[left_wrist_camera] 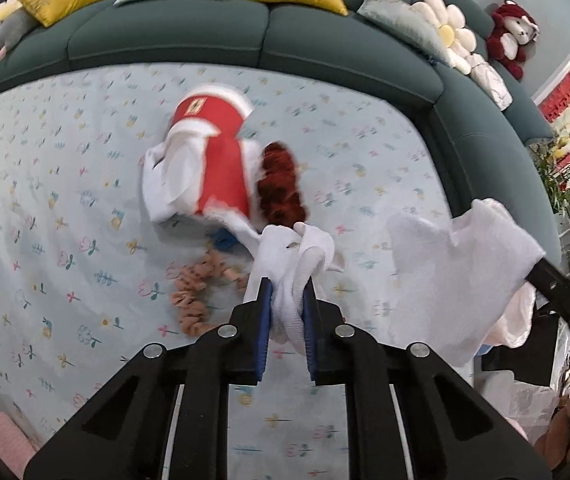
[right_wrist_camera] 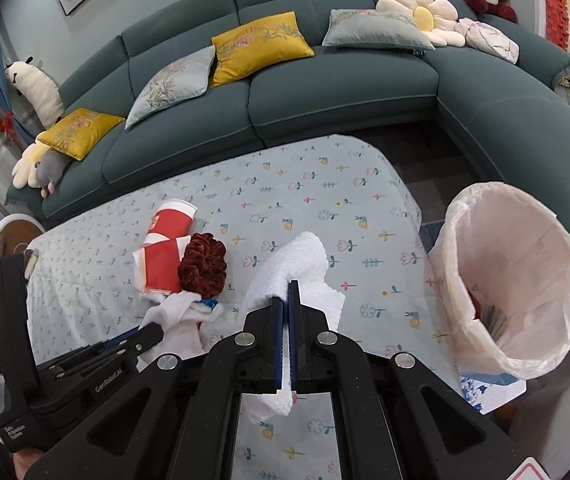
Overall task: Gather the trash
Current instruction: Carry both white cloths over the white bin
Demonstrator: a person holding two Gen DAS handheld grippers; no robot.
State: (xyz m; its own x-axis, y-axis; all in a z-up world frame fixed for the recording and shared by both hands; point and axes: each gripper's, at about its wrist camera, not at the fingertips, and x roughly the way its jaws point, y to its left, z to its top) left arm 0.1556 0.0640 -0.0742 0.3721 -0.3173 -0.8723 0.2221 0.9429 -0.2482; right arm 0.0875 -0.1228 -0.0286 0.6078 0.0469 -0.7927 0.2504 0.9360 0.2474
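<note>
Over the floral tablecloth (right_wrist_camera: pixel 325 200), both down-tilted grippers, left (left_wrist_camera: pixel 288 300) and right (right_wrist_camera: pixel 285 300), pinch white tissues.

A table (right_wrist_camera: pixel 325 200) under a pale blue cloth printed with small flowers carries the clutter. On it lie a flattened red paper cup (right_wrist_camera: pixel 167 240) with white scraps beside it, a dark red scrunchie (right_wrist_camera: pixel 203 266) touching the cup, a tan scrunchie (left_wrist_camera: pixel 193 292) nearby — and a small blue item (left_wrist_camera: pixel 225 240), too hidden to identify.
</note>
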